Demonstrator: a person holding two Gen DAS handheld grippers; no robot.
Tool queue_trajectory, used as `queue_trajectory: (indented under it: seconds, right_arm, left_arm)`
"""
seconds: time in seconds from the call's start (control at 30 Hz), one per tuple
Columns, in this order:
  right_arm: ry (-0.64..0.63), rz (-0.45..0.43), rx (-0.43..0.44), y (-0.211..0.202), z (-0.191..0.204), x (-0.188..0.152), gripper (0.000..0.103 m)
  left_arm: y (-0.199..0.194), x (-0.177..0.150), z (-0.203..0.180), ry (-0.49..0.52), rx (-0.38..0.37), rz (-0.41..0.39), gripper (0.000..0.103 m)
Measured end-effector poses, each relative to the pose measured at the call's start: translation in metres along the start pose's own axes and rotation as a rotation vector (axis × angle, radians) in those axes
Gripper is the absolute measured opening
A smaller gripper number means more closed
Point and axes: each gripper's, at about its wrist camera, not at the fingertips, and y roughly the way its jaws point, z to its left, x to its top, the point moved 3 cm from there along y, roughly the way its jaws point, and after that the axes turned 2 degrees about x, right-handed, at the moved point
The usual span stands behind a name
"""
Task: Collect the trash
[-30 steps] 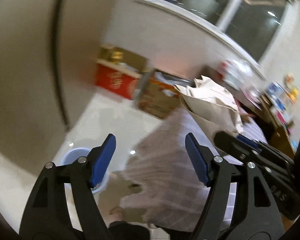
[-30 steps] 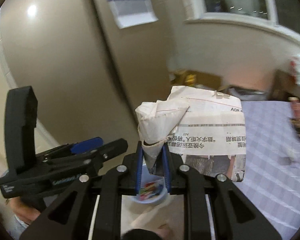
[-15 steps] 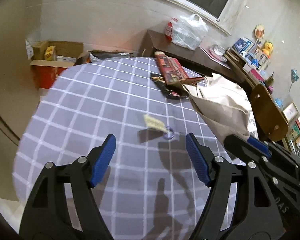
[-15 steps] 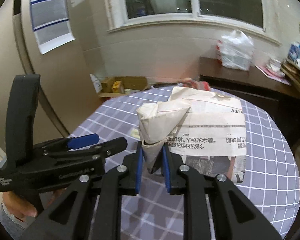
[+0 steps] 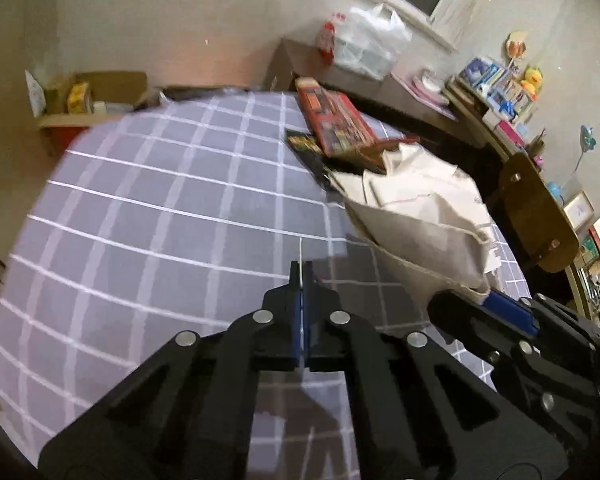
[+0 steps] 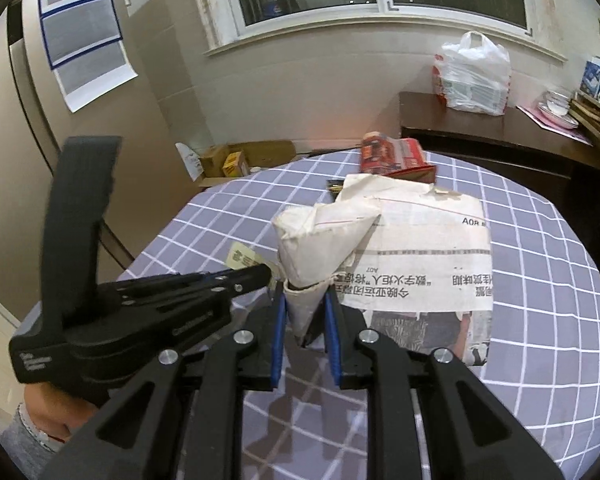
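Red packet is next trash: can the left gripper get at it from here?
Probably yes: bare cloth lies between the left gripper and the red packet; the newspaper sits to one side. Its jaws are shut.

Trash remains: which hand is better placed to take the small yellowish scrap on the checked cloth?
Left. The left gripper sits at the scrap, its jaws just closed, a thin pale edge between them; gripped or not, I cannot tell. The right gripper is shut on the newspaper cone.

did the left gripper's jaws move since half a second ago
Yes. The left gripper has just closed: its blue pads, apart over the checked tablecloth before, now meet on a thin pale scrap.
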Motion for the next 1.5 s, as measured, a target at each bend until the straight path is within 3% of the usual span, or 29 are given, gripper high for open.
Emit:
queue_trajectory:
  seconds: [0.1,0.27,0.57,0.73,0.83,1.0,1.17,1.3,1.5]
  right_arm:
    - [-0.019,0.001,0.019,-0.001,0.023,0.0,0.018]
    - [-0.084,0.013,0.092,0.0,0.088,-0.002,0.018]
    - [-0.23,0.101,0.33,0.036,0.26,-0.028,0.018]
    - [-0.305,0.188,0.429,0.072,0.346,-0.055,0.018]
    - [-0.329,0.242,0.452,0.098,0.376,-0.07,0.018]
    - [-0.346,0.312,0.449,0.147,0.404,-0.093,0.019]
    - [-0.373,0.337,0.417,0.186,0.415,-0.106,0.032]
    - [-0.341,0.345,0.394,0.2,0.407,-0.113,0.046]
    - [-0.326,0.336,0.345,0.2,0.386,-0.11,0.049]
  left_arm:
    - [-0.021,-0.002,0.022,-0.035,-0.001,-0.023,0.0]
    - [-0.081,-0.02,0.082,-0.098,0.063,-0.096,0.0]
    - [-0.185,-0.082,0.222,-0.267,0.312,-0.155,0.0]
    - [-0.212,-0.119,0.291,-0.362,0.419,-0.13,0.0]
    - [-0.216,-0.139,0.33,-0.418,0.469,-0.107,0.0]
    - [-0.207,-0.163,0.38,-0.501,0.51,-0.063,0.0]
    - [-0.192,-0.176,0.408,-0.53,0.526,-0.021,0.0]
    - [-0.18,-0.179,0.414,-0.532,0.531,0.003,0.0]
    - [-0.171,-0.177,0.411,-0.526,0.516,0.015,0.0]
